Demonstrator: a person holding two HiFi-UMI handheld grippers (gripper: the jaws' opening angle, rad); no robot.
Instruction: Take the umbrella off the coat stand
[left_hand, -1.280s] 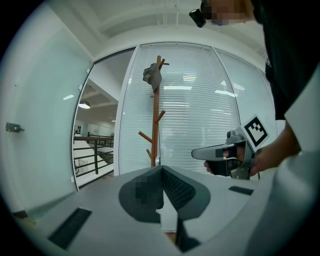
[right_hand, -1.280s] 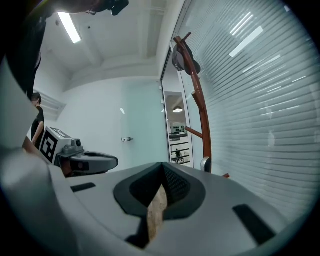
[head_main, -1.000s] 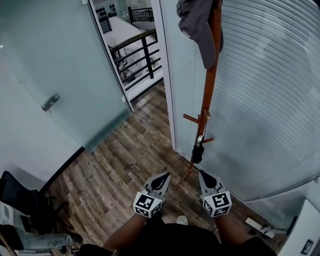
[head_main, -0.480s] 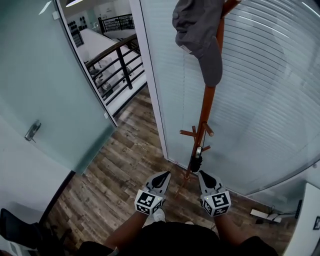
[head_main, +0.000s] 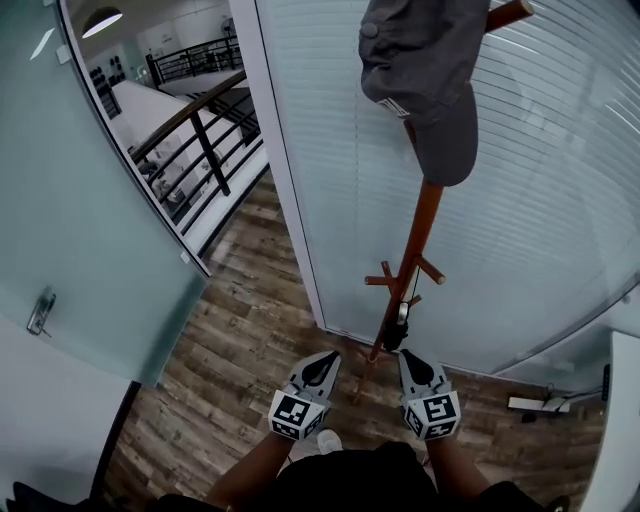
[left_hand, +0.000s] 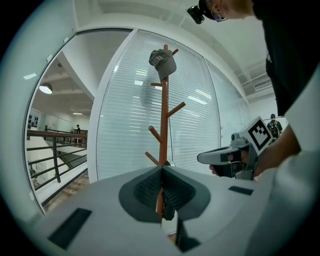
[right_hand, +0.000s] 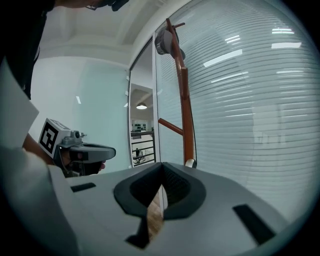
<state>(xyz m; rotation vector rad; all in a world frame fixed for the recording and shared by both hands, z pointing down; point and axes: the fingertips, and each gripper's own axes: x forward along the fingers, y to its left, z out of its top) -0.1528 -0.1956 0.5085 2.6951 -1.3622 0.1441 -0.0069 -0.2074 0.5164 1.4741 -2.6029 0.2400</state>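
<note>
Low on coat stand (head_main: 418, 240): small black folded umbrella (head_main: 396, 334).
Hangs upright, pale top; left gripper (head_main: 329, 354) & right gripper (head_main: 406, 353) closed, empty.

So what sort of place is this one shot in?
Most likely an office interior on an upper floor: a glass partition wall with blinds, a frosted glass door, and a black railing overlooking a lower level. A wooden coat stand carrying a grey cap stands by the glass.

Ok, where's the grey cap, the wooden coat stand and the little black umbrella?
Grey fabric cap (head_main: 430, 80): head view, its crown.
Brown wooden coat stand (head_main: 426, 215): head view, middle of pole.
Small black folded umbrella (head_main: 396, 337): head view, its dark body.
</note>
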